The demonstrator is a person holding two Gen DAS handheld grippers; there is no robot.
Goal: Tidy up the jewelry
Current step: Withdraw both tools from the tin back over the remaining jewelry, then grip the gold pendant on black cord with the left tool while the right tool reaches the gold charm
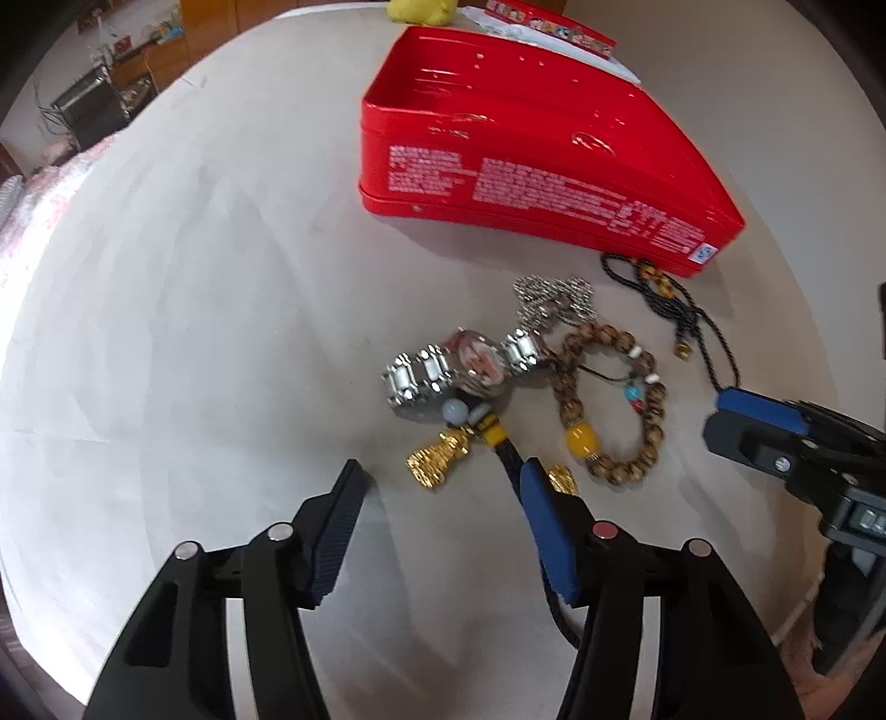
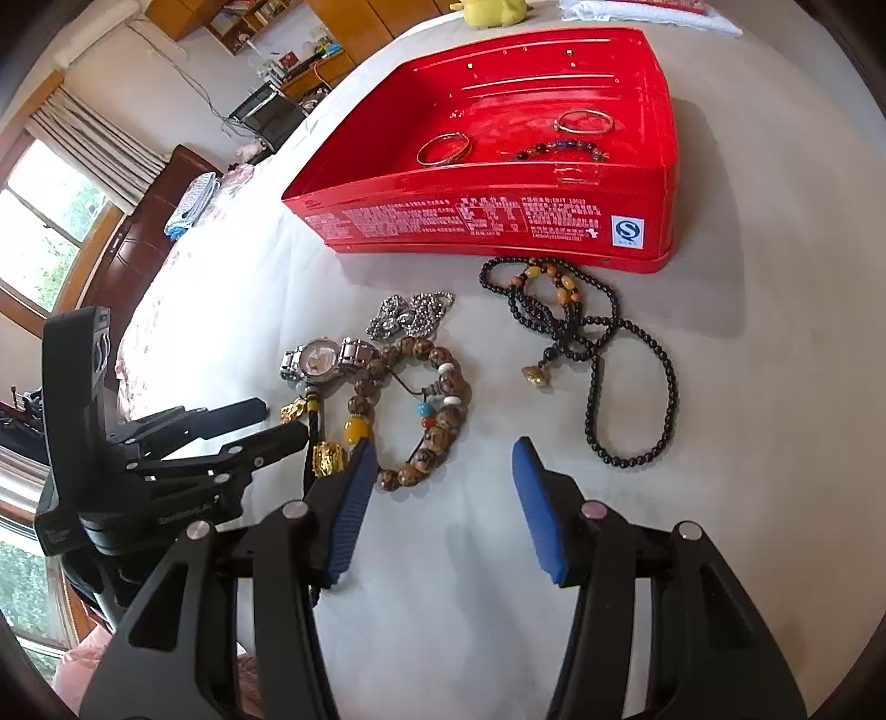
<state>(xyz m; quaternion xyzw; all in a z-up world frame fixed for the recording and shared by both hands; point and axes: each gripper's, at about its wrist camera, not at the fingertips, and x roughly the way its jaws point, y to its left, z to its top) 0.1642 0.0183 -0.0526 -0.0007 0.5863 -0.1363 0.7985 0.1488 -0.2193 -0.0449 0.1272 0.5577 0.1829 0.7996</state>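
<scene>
An open red tin box (image 2: 498, 219) (image 1: 531, 183) stands on the white sheet and holds two silver bangles (image 2: 443, 148) and a dark bead bracelet (image 2: 559, 149). In front of it lie a silver watch (image 1: 459, 365) (image 2: 324, 357), a silver chain (image 1: 554, 299) (image 2: 410, 315), a brown wooden bead bracelet (image 1: 614, 404) (image 2: 426, 410), a black bead necklace (image 2: 598, 360) (image 1: 664, 299) and a black cord with gold charms (image 1: 437, 459) (image 2: 326, 457). My left gripper (image 1: 443, 487) is open just before the gold charms. My right gripper (image 2: 443, 459) is open just before the wooden bracelet.
A yellow plush toy (image 2: 493, 11) and folded white cloth (image 2: 653, 16) lie beyond the box. A window, curtains and wooden furniture (image 2: 138, 232) stand to the left of the bed. My right gripper's body shows at the right edge in the left wrist view (image 1: 775, 437).
</scene>
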